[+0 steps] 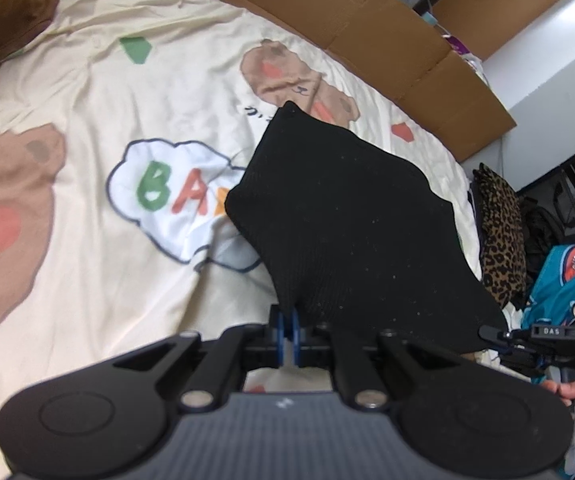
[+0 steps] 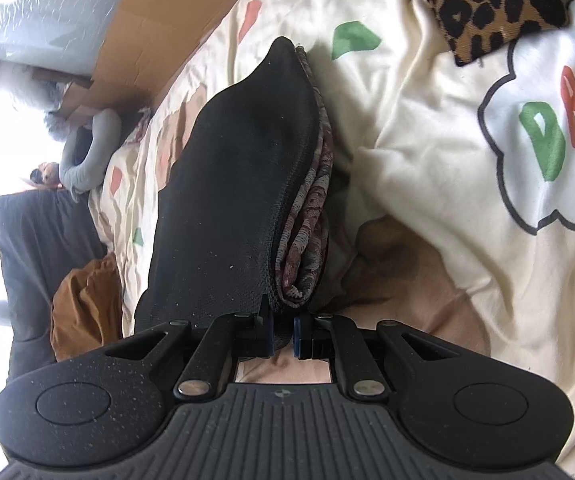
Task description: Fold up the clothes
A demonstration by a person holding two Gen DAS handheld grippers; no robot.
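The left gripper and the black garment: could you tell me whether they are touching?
Touching. The left wrist view shows the left gripper with its blue fingers closed together on the lower edge of the black garment, which is lifted above the bedsheet.

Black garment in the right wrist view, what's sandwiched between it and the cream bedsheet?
In the right wrist view, a folded patterned cloth lies between the black garment and the cream bedsheet.

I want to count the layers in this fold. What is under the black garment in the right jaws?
Beneath the black garment a patterned woven fabric shows along its edge. How far this extends underneath is covered. Below lies the cartoon bedsheet.
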